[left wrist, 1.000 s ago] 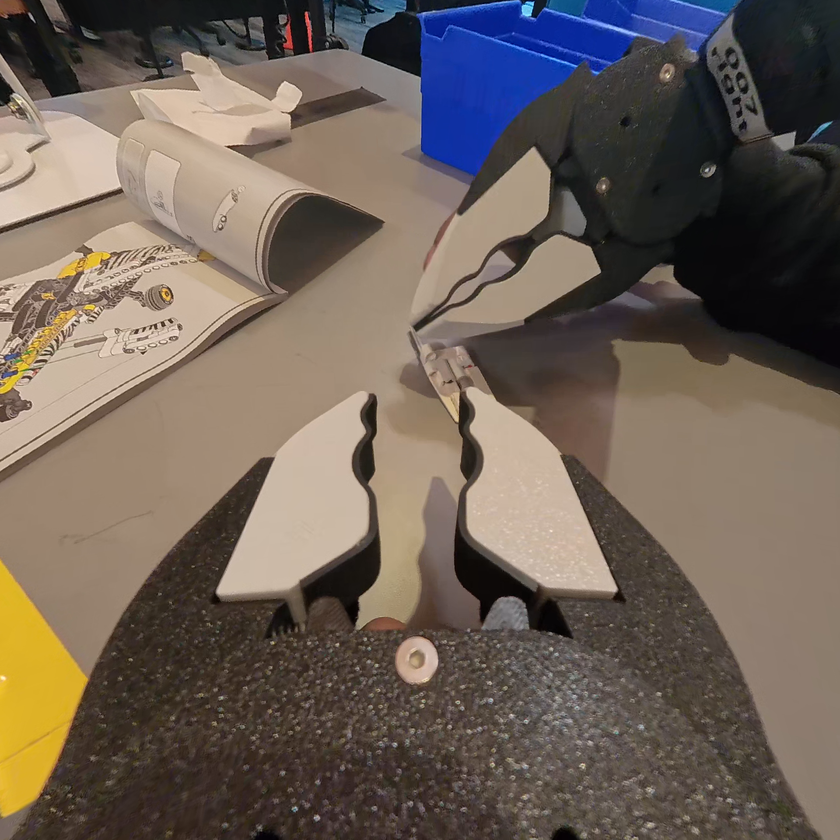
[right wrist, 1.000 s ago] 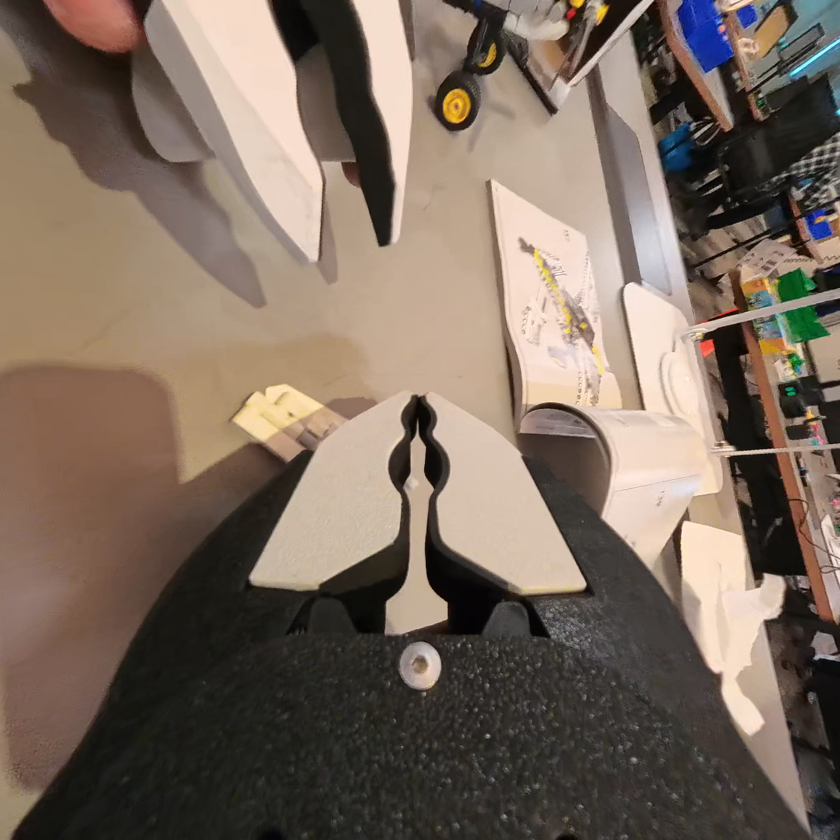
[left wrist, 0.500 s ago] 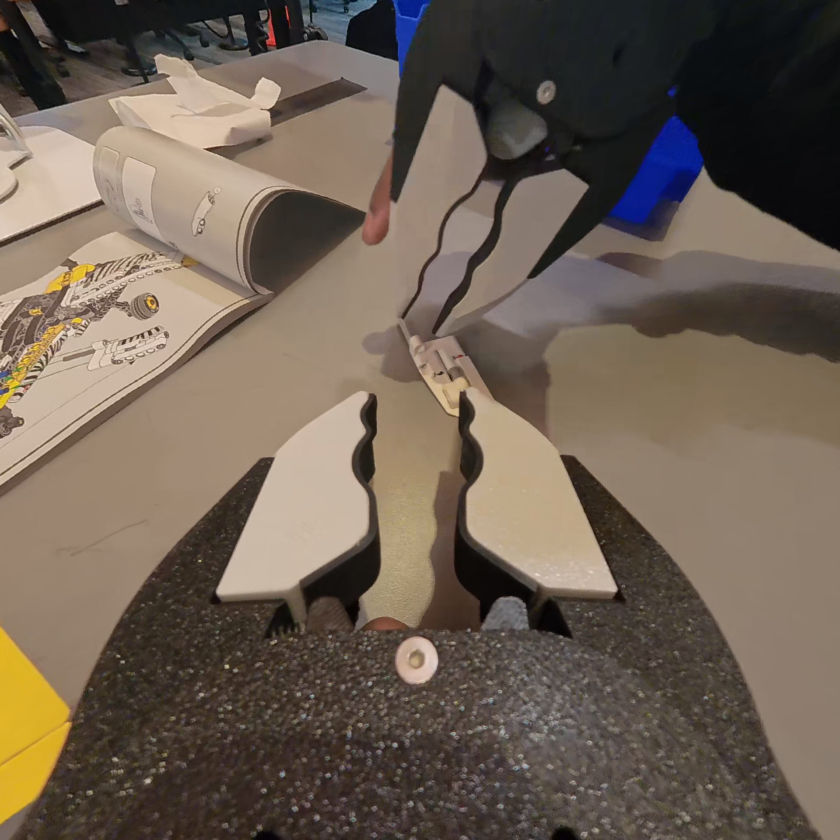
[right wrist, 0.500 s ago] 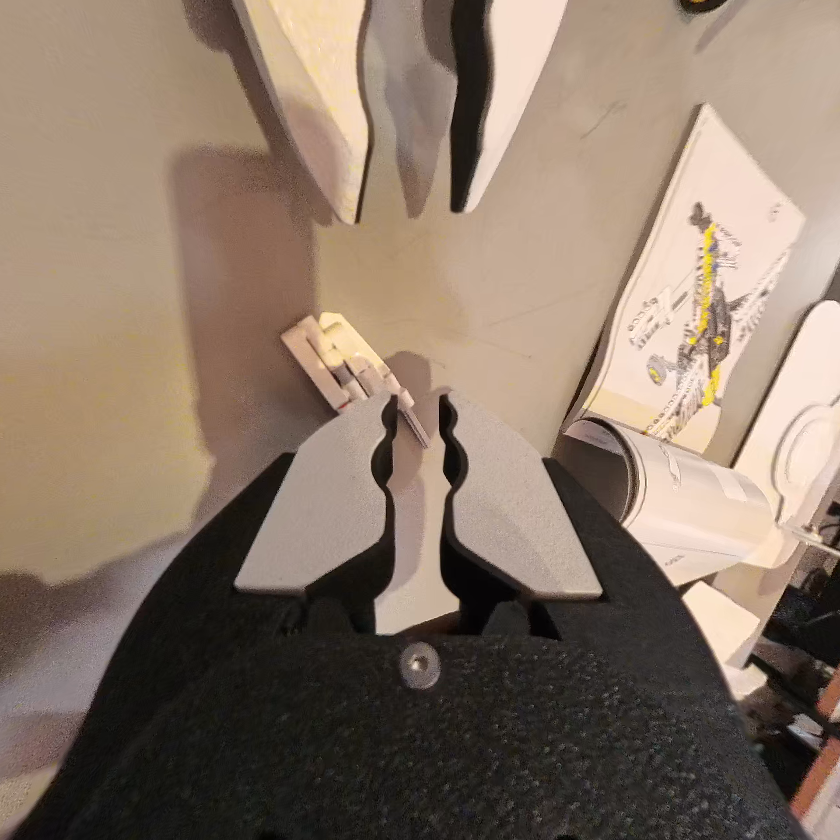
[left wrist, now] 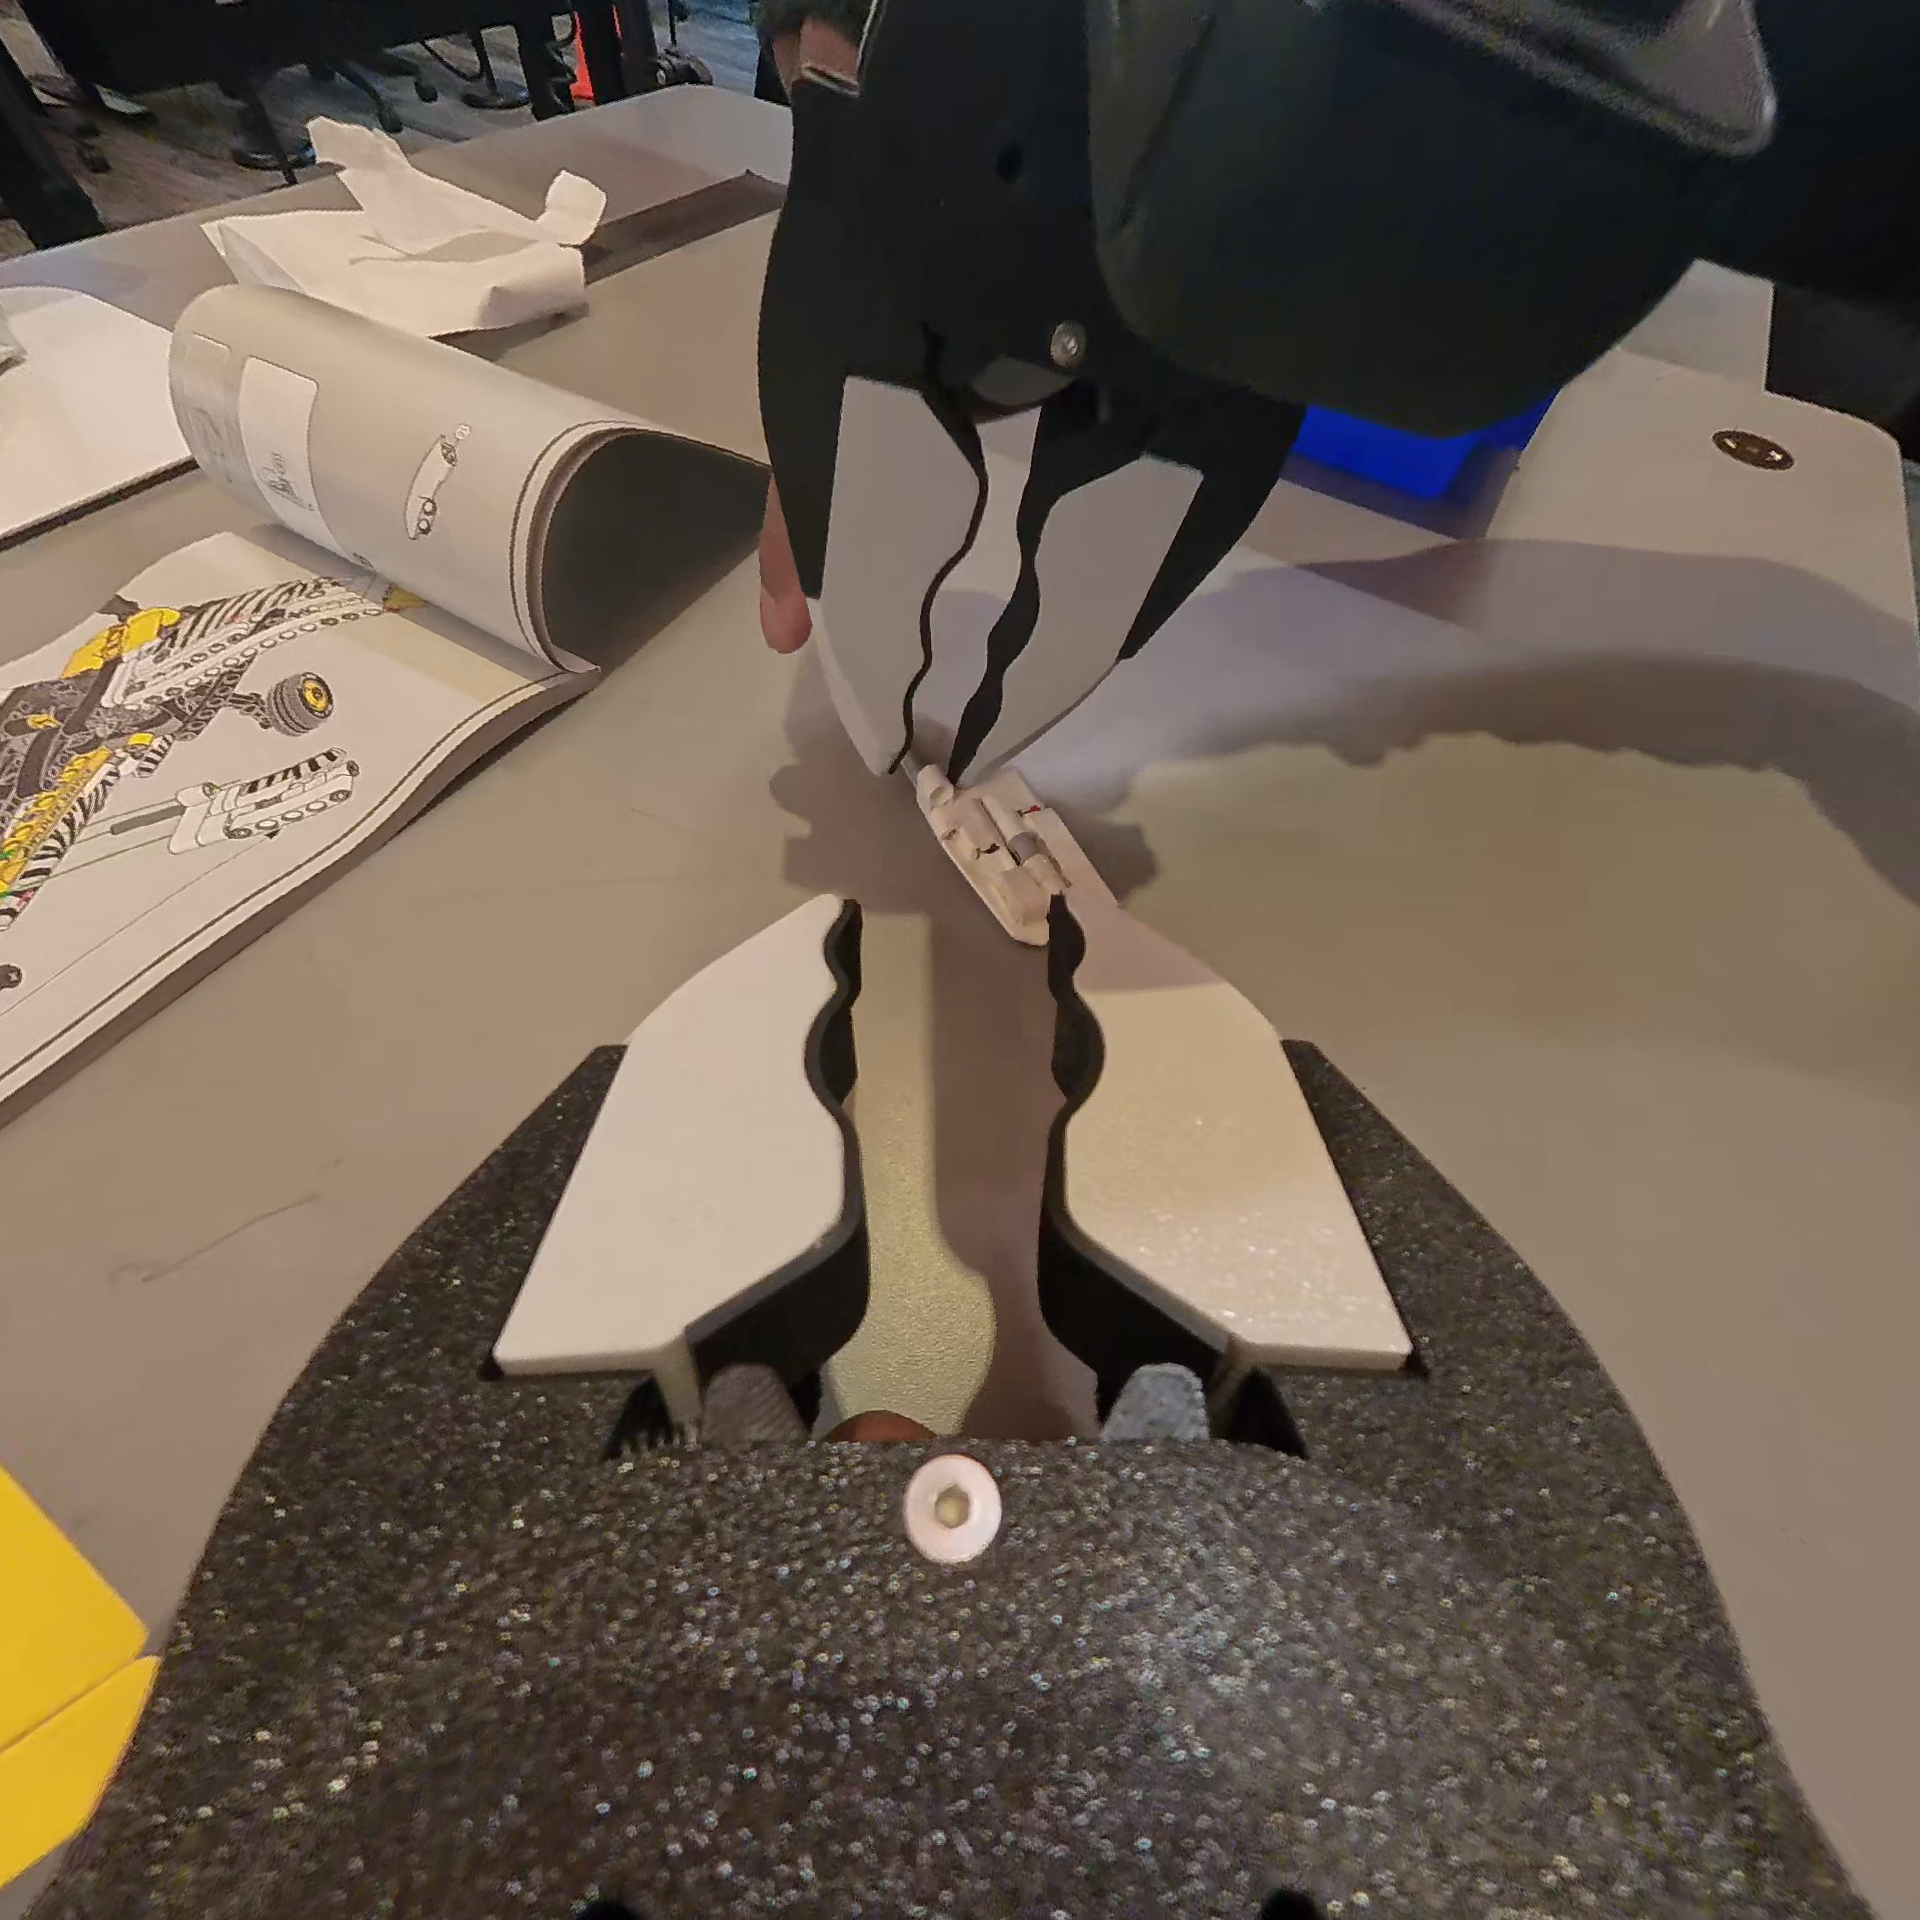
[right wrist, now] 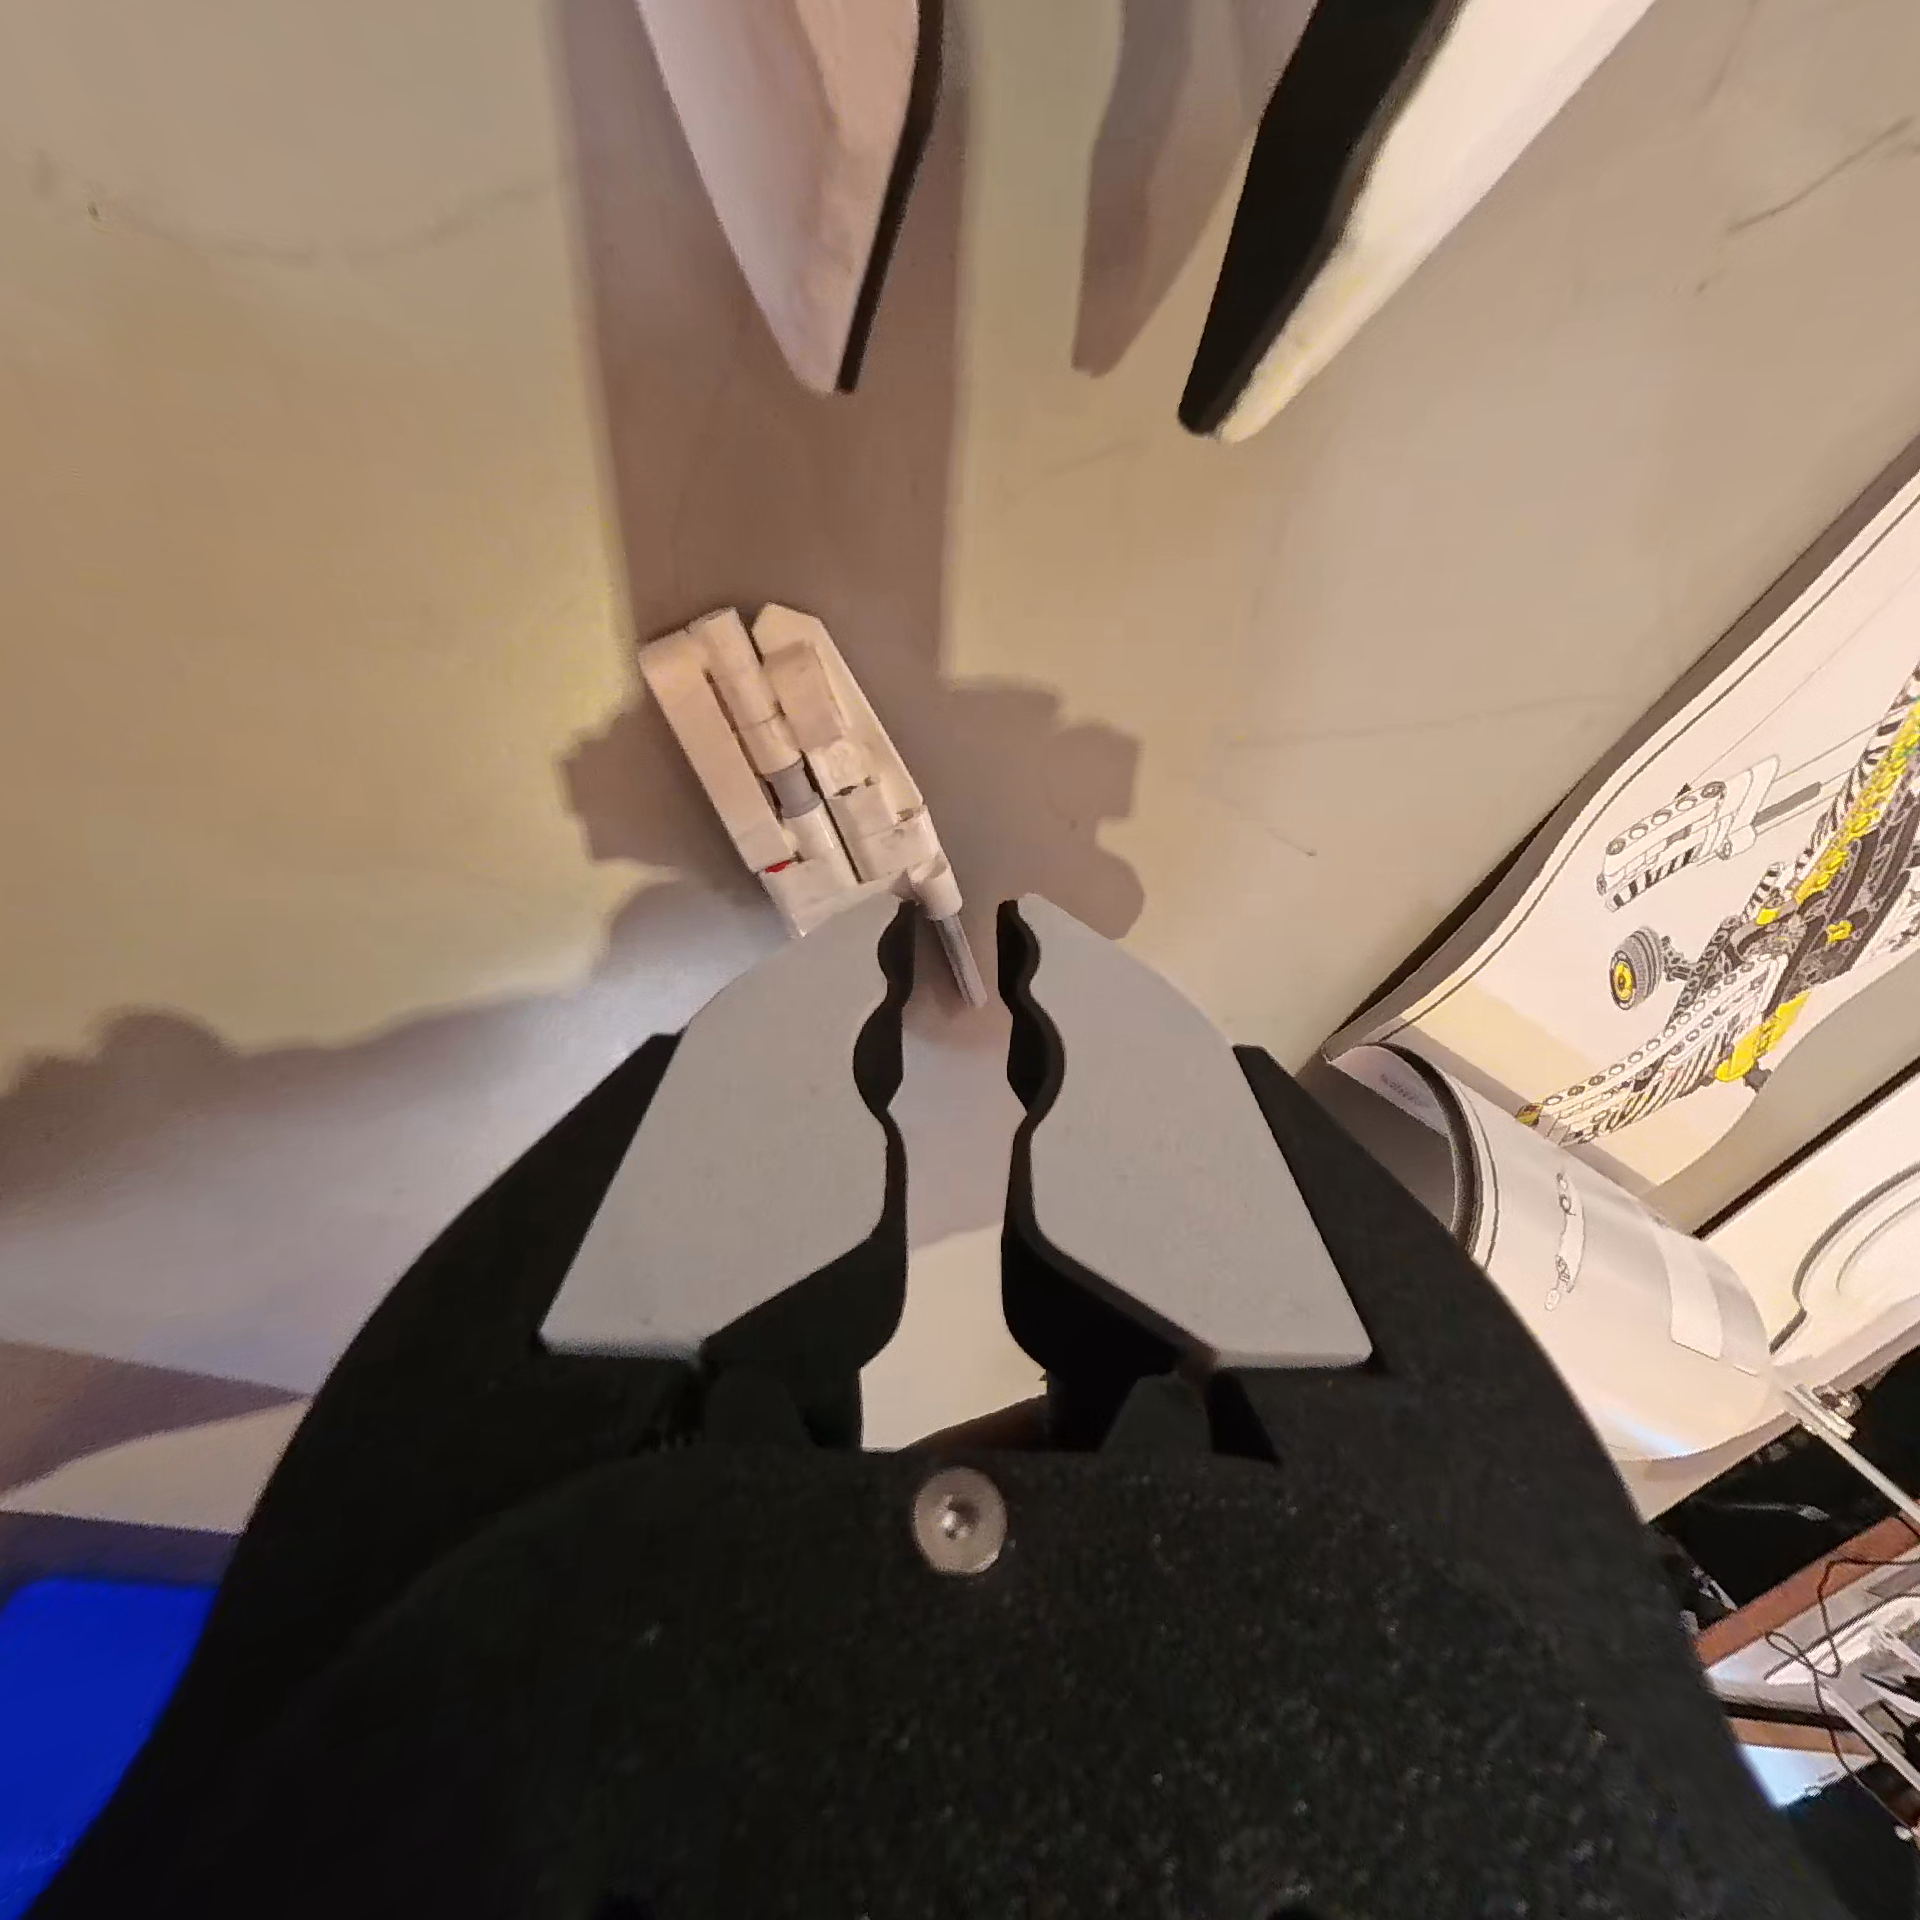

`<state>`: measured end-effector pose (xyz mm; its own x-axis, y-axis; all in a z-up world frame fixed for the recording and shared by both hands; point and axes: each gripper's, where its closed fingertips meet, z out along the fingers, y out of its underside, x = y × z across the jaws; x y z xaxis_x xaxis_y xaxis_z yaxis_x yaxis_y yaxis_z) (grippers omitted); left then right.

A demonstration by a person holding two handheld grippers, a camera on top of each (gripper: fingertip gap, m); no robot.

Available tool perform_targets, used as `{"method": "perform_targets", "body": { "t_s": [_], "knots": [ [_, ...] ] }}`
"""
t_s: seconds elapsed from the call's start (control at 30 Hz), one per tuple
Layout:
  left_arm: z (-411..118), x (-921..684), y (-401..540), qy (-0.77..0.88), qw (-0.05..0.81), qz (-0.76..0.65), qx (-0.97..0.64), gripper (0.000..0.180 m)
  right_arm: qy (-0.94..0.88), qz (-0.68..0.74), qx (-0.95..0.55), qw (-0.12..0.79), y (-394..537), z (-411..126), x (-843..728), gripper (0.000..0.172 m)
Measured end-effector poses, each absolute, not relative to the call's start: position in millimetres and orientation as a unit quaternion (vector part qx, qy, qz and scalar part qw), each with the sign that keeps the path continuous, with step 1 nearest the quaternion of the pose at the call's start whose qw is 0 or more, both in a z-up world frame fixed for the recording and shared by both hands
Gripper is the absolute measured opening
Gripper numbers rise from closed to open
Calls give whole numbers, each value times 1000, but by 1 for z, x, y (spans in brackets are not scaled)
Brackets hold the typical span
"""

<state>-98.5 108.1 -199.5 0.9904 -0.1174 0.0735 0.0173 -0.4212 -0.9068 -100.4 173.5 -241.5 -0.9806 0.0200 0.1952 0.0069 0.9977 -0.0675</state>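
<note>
White brick assembly [right wrist: 792,762] lies flat on the grey table [left wrist: 1455,987], grey axle poking out. Right gripper [right wrist: 951,914] straddles that axle without pinching; left gripper [left wrist: 951,914] gapes, bare.

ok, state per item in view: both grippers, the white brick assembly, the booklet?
Left gripper: open, nothing between its fingers, right fingertip beside the assembly's near end.
Right gripper: open, straddling the thin grey axle, not gripping it.
Small white brick assembly: lying flat on the grey table.
Illustrated instruction booklet: open, pages curled over.
</note>
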Motion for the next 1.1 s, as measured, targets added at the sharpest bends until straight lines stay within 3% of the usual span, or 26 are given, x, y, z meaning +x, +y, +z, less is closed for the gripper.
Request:
{"method": "perform_targets", "body": {
  "t_s": [1.1],
  "knots": [
    [-200, -101, 108, 24, 537, -66, -840, 35, -997, 49, -11, 64, 169, -243, -95, 9]
  ]
}}
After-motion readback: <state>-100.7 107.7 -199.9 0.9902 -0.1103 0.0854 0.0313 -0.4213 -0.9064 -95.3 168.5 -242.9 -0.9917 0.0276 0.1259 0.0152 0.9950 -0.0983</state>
